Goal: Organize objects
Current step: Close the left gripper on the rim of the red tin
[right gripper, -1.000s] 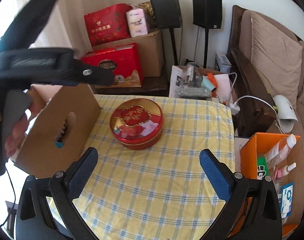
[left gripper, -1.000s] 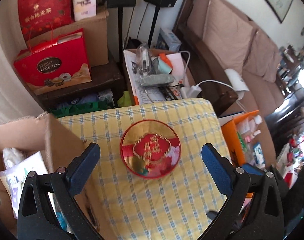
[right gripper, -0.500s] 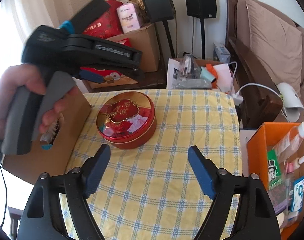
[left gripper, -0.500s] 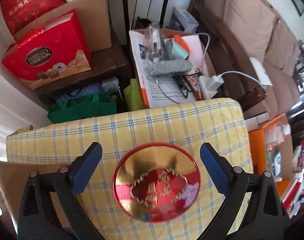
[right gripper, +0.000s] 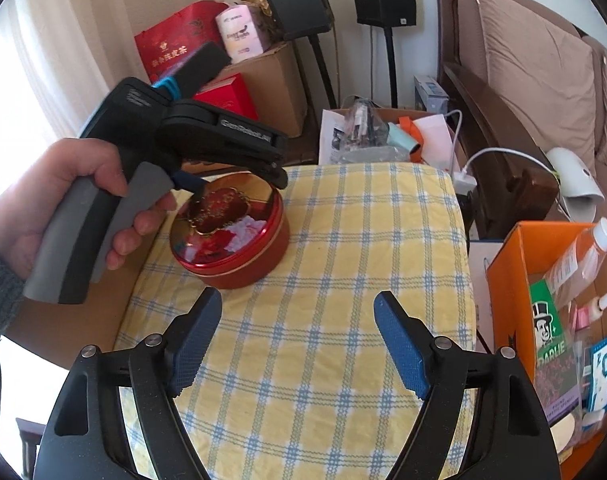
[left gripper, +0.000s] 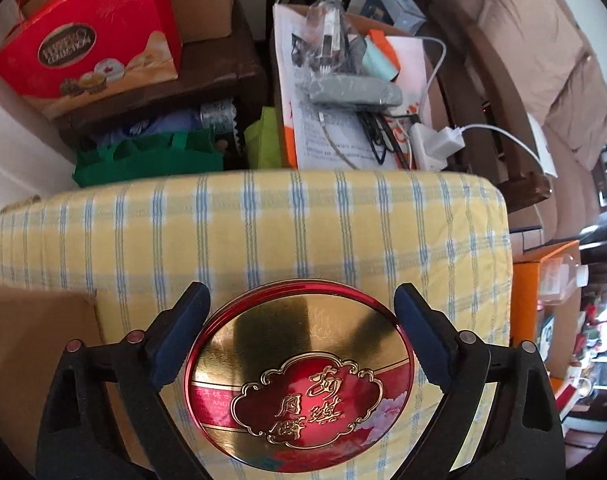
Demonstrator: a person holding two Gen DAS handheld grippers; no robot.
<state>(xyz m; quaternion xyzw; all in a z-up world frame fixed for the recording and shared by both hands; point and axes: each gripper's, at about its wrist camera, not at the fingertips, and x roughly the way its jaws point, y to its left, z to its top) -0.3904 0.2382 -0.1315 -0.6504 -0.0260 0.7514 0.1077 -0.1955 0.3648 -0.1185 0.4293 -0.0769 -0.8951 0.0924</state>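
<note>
A brown upholstered sofa point(right gripper: 543, 80) with loose back cushions lines the right wall of a crowded room. In front of it stands the surface point(right gripper: 343, 300), covered in a soft yellow cloth checked with blue and white. A plain brown cardboard box point(left gripper: 31, 360) sits at its left edge (contents out of sight). On the floor to the right, an orange cardboard box point(right gripper: 511, 264) holds a clear plastic bottle point(right gripper: 583, 260), a green printed carton and small packets. Behind the surface, a glossy red chocolate gift bag point(left gripper: 91, 40) rests on a dark wooden shelf.

The round red-and-gold metal tin point(right gripper: 231, 232), its embossed lid on, stands on the cloth towards the left. The left hand-held gripper point(left gripper: 301, 336) points steeply down over it, jaws closing either side of the lid, blue pads not yet pressing. The right hand-held gripper point(right gripper: 297, 340) hangs open over bare cloth, nearer than the tin.
</note>
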